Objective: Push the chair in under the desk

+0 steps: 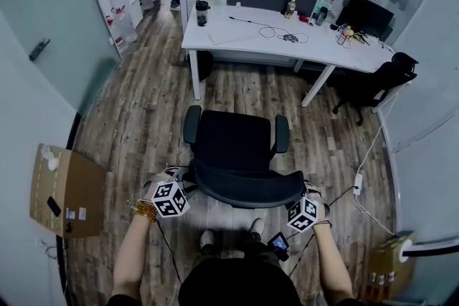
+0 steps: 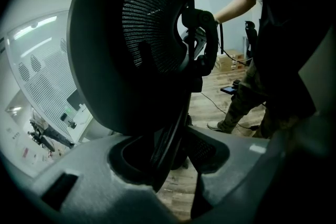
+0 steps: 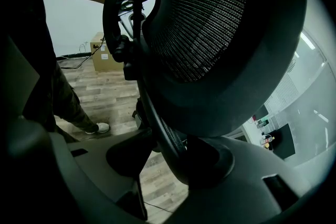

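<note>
Standing right behind the black office chair [image 1: 237, 147], the person has a gripper on each side of its mesh backrest [image 1: 247, 188]. The left gripper [image 2: 174, 161] straddles the backrest's left rim, and its fingers [image 2: 239, 157] look closed on that rim, which runs down through the gap between them. The right gripper [image 3: 165, 157] does the same on the opposite rim, fingers clamped around the frame there. Holding both edges low and evenly is sensible. A chair on castors swings off line if pushed from one side, and two matched holds let the person steer it.

The chair stands on the wooden floor [image 1: 143, 118], well apart from the white table [image 1: 244, 36], with its seat facing the table and bare floor between them. I judge the push to be in hand but far from finished. The chair lines up roughly with the opening between the table's left leg [image 1: 193, 75] and its slanted right leg [image 1: 319, 82]. The armrests [image 1: 192, 124] will need to pass below the tabletop.

A second black chair [image 1: 373, 82] sits at the table's right end. A white cable [image 1: 369, 154] trails on the floor to the right, clear of the straight path.
</note>
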`<move>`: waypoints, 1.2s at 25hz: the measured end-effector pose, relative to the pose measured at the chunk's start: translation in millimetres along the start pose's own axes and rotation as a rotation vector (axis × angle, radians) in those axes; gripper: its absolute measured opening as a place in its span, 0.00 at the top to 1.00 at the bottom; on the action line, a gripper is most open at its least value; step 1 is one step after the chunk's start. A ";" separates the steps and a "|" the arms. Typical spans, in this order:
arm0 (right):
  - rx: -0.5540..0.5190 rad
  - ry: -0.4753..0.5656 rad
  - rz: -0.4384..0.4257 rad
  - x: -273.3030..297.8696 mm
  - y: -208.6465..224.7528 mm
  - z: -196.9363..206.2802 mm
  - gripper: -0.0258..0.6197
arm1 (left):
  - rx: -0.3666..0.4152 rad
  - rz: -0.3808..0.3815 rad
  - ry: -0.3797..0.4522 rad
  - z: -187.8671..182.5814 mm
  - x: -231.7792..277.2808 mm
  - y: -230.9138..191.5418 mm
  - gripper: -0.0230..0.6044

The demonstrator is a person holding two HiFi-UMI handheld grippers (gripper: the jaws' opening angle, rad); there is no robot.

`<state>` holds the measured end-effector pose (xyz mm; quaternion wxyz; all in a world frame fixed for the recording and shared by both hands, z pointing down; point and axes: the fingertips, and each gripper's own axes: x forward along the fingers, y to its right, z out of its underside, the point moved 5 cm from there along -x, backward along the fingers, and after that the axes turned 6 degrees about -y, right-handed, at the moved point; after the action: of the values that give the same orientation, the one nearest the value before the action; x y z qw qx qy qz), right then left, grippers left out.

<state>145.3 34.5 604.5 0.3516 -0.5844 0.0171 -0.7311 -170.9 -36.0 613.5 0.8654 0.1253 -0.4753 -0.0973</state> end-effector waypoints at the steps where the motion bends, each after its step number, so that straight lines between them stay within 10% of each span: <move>1: -0.001 0.001 0.000 -0.4 1.5 2.9 0.63 | -0.002 0.004 -0.002 -2.8 1.6 0.8 0.67; 30: -0.052 0.040 0.011 2.3 64.9 77.7 0.63 | -0.055 0.000 -0.035 -80.5 50.4 2.3 0.67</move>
<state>244.5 14.4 602.7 0.3401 -0.5785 0.0465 -0.7399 -76.0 -38.3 612.8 0.8600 0.1000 -0.4876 -0.1127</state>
